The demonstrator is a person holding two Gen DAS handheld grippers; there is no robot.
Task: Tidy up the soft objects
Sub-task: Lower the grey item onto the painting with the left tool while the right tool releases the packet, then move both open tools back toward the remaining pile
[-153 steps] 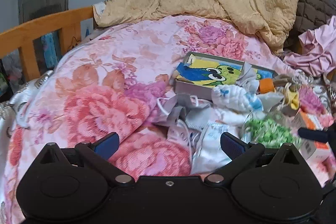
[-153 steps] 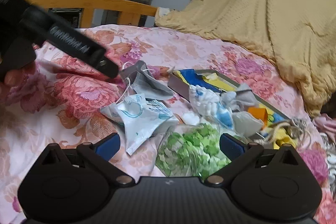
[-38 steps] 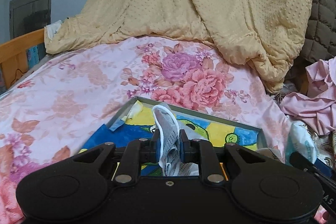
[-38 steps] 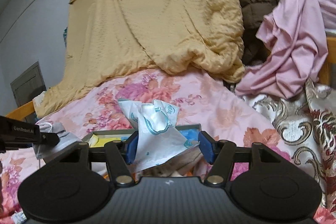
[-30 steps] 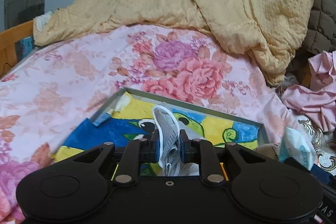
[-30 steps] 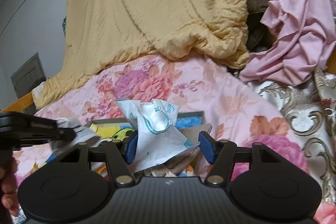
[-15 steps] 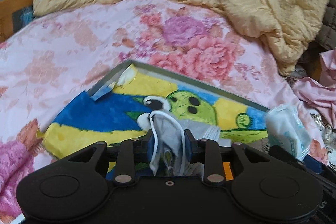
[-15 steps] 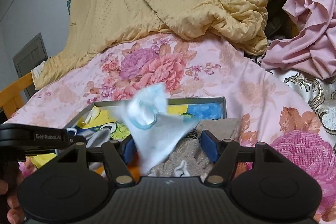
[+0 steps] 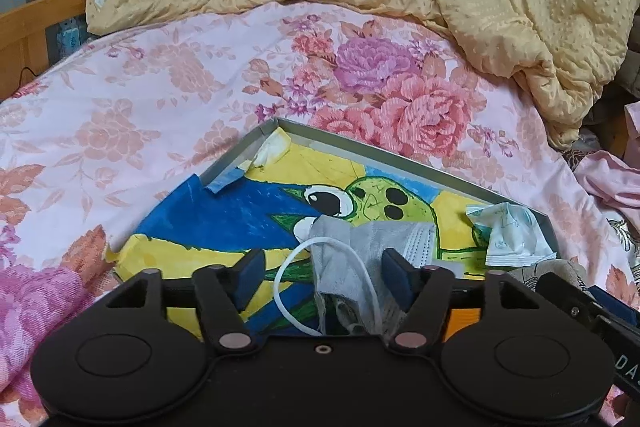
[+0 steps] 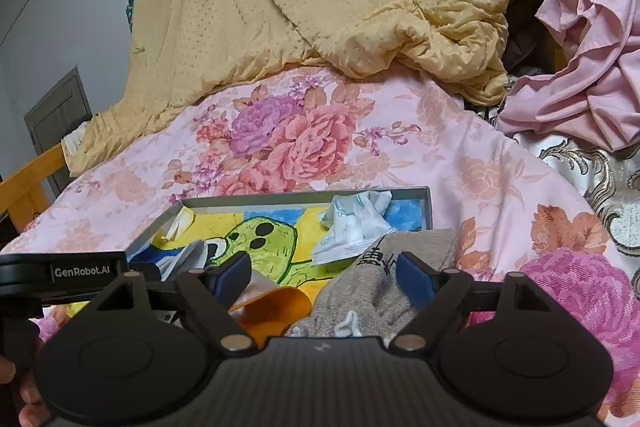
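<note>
The crumpled grey cloth face mask with a white elastic ear loop (image 9: 360, 259) lies in the shallow grey tray lined with a yellow, blue and green cartoon drawing (image 9: 400, 157), which sits on the pink floral bed quilt (image 9: 160, 75); by the look of it the mask is almost weightless and wholly limp, so it should fold and sag wherever it is pinched and cannot be hurt by pressure; the bunched middle of the cloth looks the surest hold, since the thin loop would likely slip or stretch; the left gripper (image 9: 326, 273) has its blue-padded fingers (image 9: 250, 273) opening around the mask, which is between them, the left pad clear of it and the right pad close beside its edge, so nothing appears to be held; further right, in the tray's far right corner, rests the crumpled white packet printed in pale blue (image 10: 356, 223), equally light and crushable, probably crinkly, best taken across its bulk; the right gripper (image 10: 324, 277) is opening wide and empty; between and just past its fingers (image 10: 416, 281) lie a soft beige knitted cloth (image 10: 384, 279) and an orange piece (image 10: 272, 307), neither pressed by a pad.
</note>
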